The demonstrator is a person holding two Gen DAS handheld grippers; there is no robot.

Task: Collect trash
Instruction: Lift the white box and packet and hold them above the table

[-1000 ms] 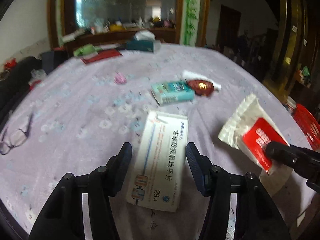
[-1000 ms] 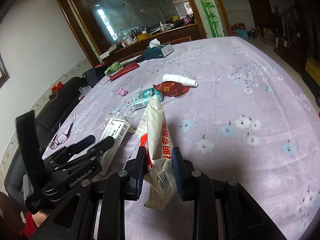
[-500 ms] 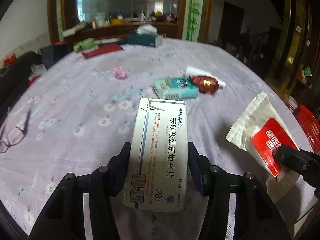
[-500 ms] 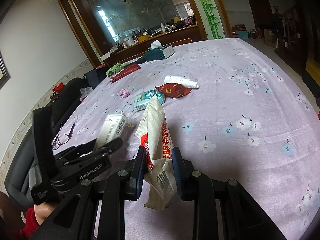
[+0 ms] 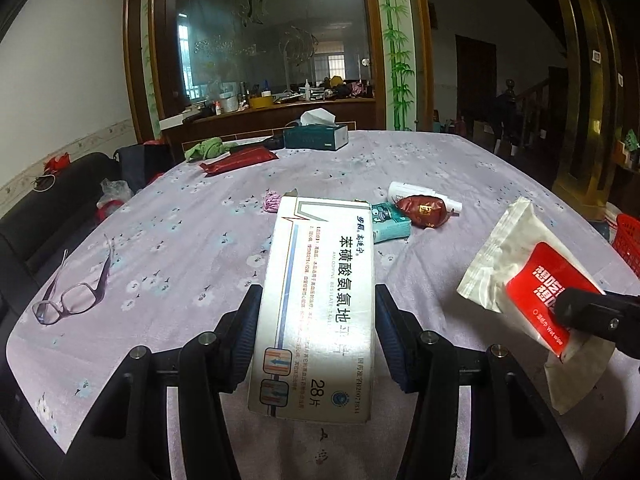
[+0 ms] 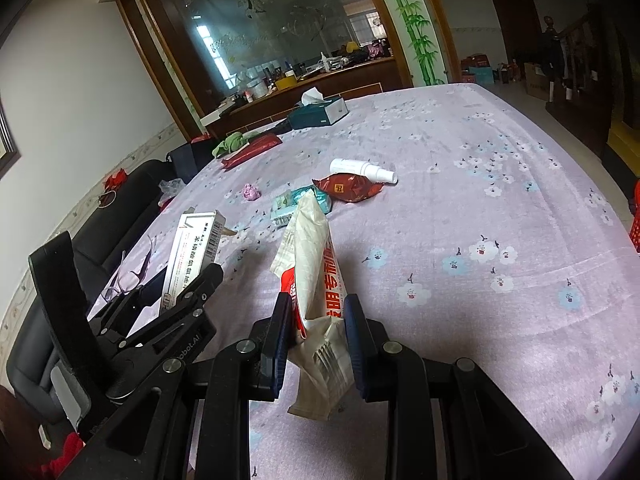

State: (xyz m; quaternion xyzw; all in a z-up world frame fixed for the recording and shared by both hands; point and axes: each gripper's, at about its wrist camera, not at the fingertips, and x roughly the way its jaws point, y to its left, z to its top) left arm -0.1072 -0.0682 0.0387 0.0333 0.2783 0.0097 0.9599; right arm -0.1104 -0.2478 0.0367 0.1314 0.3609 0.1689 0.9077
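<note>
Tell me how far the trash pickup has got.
Partway. In hand: the left gripper is clamped on the white medicine box, the right gripper on the wet-wipe packet. Neither is binned yet. Left on the table: the red snack wrapper, teal packet, white bottle and pink wad.

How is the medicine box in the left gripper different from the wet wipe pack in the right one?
The medicine box is a rigid flat carton, white with blue print; the wet wipe pack is a soft, crumpled pouch with a red label. The left hand-held gripper spans the box's width; the right hand-held gripper pinches the pack near its bottom. Both are held above the table.
</note>
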